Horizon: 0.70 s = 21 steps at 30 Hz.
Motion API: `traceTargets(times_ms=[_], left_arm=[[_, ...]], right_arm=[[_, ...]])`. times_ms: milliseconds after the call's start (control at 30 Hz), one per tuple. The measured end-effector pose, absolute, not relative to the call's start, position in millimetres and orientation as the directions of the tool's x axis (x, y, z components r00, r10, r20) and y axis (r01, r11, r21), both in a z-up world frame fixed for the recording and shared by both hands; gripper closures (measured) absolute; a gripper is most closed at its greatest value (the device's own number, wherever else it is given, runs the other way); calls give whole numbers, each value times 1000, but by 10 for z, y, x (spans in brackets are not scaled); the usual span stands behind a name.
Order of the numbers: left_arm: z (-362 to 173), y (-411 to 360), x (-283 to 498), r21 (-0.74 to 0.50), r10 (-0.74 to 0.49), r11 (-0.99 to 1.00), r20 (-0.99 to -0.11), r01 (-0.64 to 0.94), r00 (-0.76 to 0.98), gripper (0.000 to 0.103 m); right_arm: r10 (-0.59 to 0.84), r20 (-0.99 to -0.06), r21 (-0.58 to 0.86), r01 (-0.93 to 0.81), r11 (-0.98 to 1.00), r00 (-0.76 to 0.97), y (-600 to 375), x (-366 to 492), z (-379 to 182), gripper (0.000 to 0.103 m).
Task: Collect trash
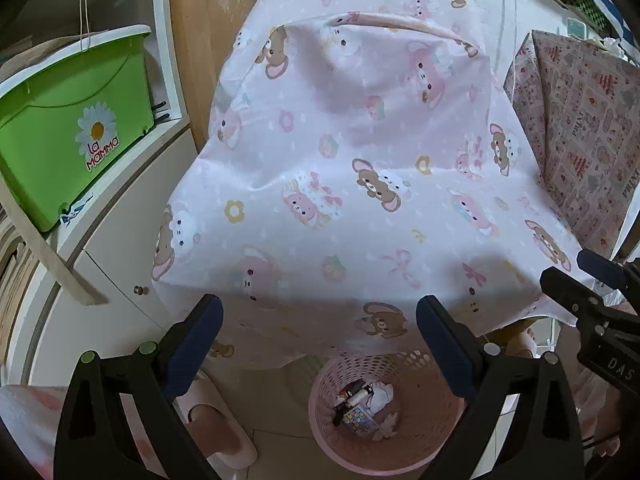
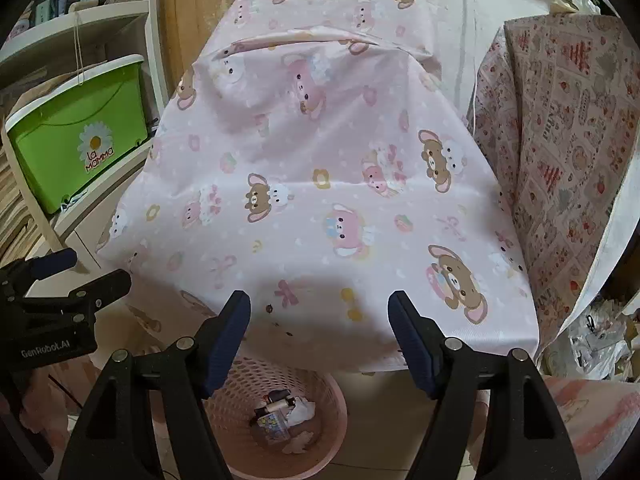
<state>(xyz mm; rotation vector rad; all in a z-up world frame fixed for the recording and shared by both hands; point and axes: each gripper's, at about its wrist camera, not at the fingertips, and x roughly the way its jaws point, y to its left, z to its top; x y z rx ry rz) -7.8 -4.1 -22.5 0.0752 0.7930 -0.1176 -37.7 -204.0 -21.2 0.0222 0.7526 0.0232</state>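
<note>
The trash [image 1: 366, 406] lies at the bottom of the pink basket [image 1: 432, 432] on the floor, below the table [image 1: 340, 184] edge: a crumpled white tissue, a small printed packet, dark bits. It looks light, soft and crushable, best pinched at a raised fold. The left gripper [image 1: 320, 344] and right gripper [image 2: 320, 336] both hang above with fingers apart, nothing between them.

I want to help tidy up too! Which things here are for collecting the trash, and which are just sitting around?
For the job:
- pink basket on the floor
- trash inside it
- left gripper and right gripper, both open and empty

Just sitting around:
- pink bear tablecloth
- green box on the shelf
- slipper on a foot
</note>
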Motion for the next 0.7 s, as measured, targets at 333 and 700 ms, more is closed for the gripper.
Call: traceTargets(times_ms=[333,700], left_arm=[[-219,-82,-92,41,-71,989,-700,139,711,4],[-216,-111,-93,68,-57,987,-691,143,720,3]], right_arm=[[27,-685,35,-4,999,728,-2051,-372,-219,30],[24,-690,33,-2,999,723,-2049,-355,-223,30]])
